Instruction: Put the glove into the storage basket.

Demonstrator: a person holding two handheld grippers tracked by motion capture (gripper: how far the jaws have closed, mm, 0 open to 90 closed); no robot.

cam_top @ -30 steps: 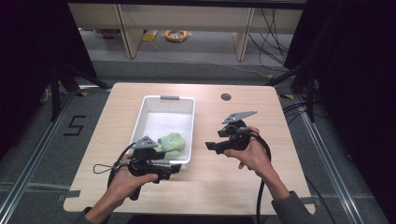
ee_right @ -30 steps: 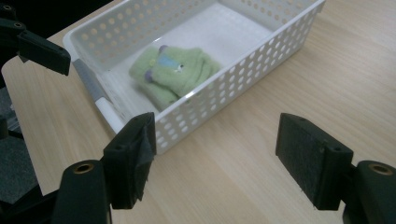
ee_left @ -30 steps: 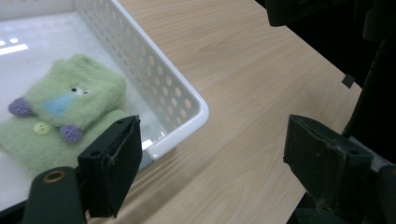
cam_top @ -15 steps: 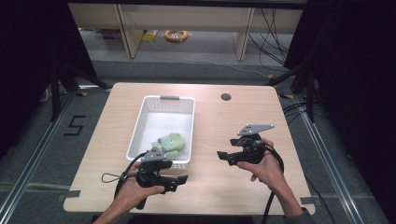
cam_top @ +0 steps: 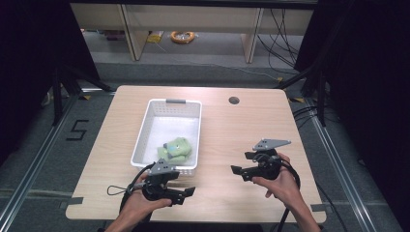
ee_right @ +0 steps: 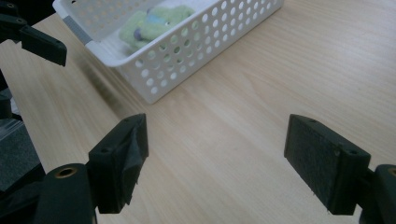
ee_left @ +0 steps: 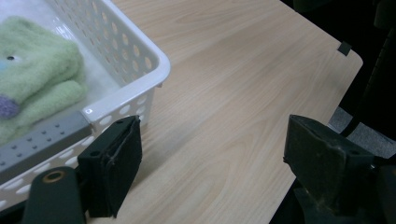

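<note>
On the pale wood table (cam_top: 232, 140), the green plush toy (cam_top: 175, 149) lies in the white basket (cam_top: 193, 103), and my 2 grippers, left (cam_top: 186, 193) and right (cam_top: 237, 170), both gape empty, so a careless swing could knock the basket.

fuzzy green cloth toy (cam_top: 175, 149) in a glossy perforated plastic basket (cam_top: 145, 133) on a matt wood-grain table (cam_top: 241, 130).

Prob. lab: black curtains (cam_top: 372, 96), floor rails (cam_top: 34, 169).

Wooden table (cam_top: 232, 130) (grommet hole (cam_top: 234, 100))
</note>
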